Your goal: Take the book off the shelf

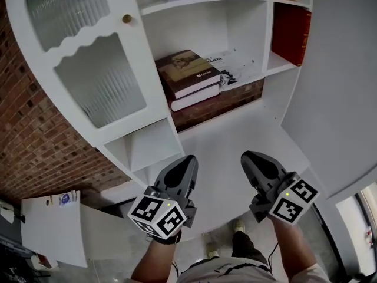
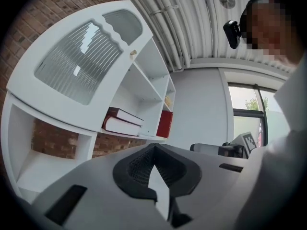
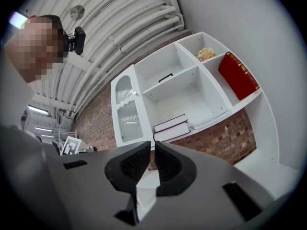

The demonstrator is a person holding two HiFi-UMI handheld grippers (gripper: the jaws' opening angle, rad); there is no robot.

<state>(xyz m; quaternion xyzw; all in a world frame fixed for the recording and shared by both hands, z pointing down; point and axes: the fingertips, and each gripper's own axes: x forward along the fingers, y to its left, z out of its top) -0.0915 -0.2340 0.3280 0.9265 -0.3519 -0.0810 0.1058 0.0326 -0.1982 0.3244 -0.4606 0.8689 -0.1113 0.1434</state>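
This looks like the approach step: both tools hang well short of the white bookcase [image 1: 268, 34]. The left gripper [image 1: 186, 163] has its jaws pressed together on nothing, and the right gripper [image 1: 250, 159] is likewise closed and empty. The likely target, a thick hardback with a tan cover and dark red spine [image 1: 189, 69], lies flat on a second dark red volume [image 1: 194, 99] on the middle shelf, beside a pale magazine [image 1: 238, 66]. Next, a gripper probably needs to spread its jaws, advance and clamp the book's near edge.

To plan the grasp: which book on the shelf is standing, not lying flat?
The red book, in the right compartment. The two stacked books in the middle compartment lie flat.
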